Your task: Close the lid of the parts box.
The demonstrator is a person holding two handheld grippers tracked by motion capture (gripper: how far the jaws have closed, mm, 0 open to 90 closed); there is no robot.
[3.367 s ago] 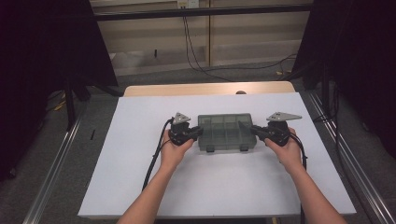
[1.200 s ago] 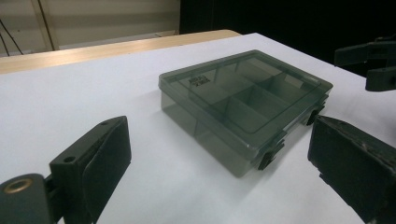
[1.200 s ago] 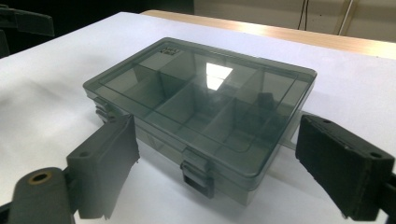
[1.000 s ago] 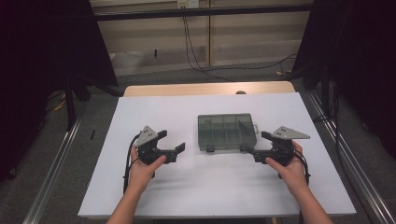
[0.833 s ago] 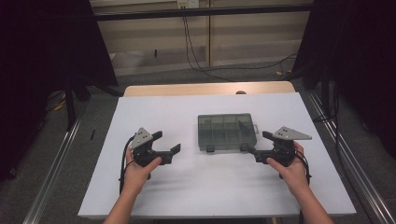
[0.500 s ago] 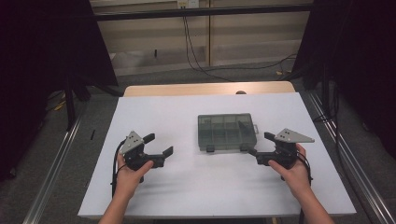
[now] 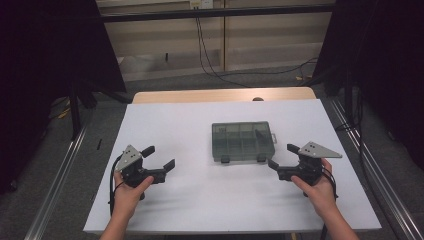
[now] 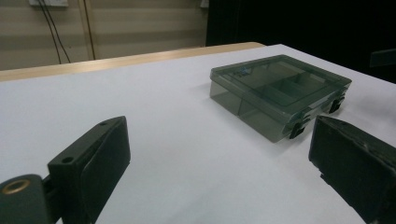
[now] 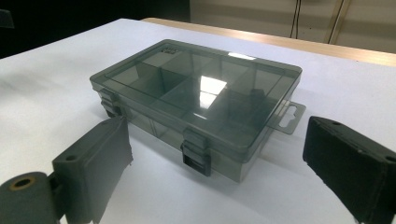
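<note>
Both grippers are sitting near the front of the white table point(image 7: 200, 125), one on each side of the box, each in a hand. The left gripper point(image 7: 159, 158) is hovering well to the left of the box and a bit nearer the person, jaws spread wide, nothing between them. The left gripper view is looking across bare table at the box point(image 8: 280, 93), which is lying off to the right, well apart from the jaws. The right gripper point(image 7: 283, 156) is hanging just right of the box's near right corner, jaws also spread, empty. Its own view is showing the box point(image 9: 196, 98) close in front, the two front latches facing the jaws, one latch point(image 9: 195, 156) nearly dead centre.

The box point(image 7: 243, 141) is a smoky clear plastic organiser with dividers inside, lying flat past the grippers, around mid-table and slightly right of centre. The lid is down and both latches are looking clipped. A hang tab is sticking out at its right end. Compartments are looking empty, though the tint is making that hard to confirm.

Step, as I judge it: nothing is being gripped, so either the box is being left as placed or a fresh approach is starting. If it gets handled next, the right gripper is closest. It needs a short move in to pinch a latch or the lid edge, while the left gripper needs a longer reach to steady the box's left end.
</note>
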